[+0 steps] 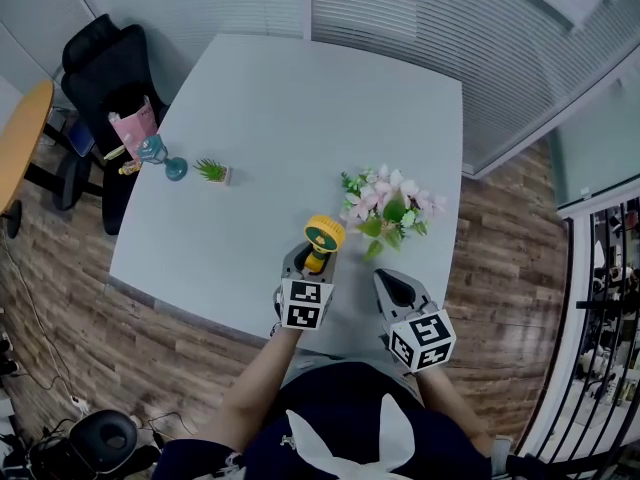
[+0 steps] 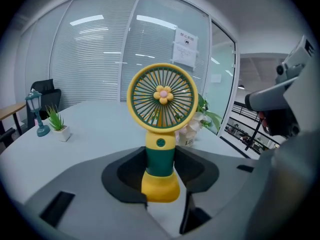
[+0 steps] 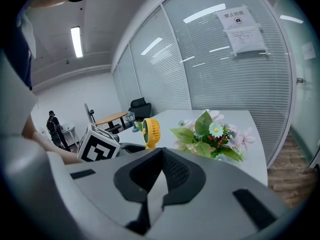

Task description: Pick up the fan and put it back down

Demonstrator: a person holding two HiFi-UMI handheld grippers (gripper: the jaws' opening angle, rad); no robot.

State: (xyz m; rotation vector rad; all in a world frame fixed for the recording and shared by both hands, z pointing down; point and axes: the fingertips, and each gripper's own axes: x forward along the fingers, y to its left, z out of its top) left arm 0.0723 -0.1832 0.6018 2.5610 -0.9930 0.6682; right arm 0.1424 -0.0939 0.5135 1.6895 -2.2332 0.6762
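Observation:
A small yellow and green fan (image 1: 323,236) with a flower at its hub stands upright between the jaws of my left gripper (image 1: 313,260). In the left gripper view the pads press the green handle of the fan (image 2: 161,134) from both sides, and its yellow base hangs just in front of the left gripper (image 2: 161,170), over the white table (image 1: 290,108). My right gripper (image 1: 396,286) hovers to the right of it near the table's front edge. In the right gripper view, the right gripper (image 3: 161,156) is shut on nothing, and the fan (image 3: 149,132) shows to its left.
A bunch of artificial flowers (image 1: 390,208) lies just right of and beyond the fan. At the table's left edge stand a small potted plant (image 1: 212,171), a blue lantern (image 1: 160,155) and a pink bag (image 1: 135,123). A black chair (image 1: 105,68) sits behind them.

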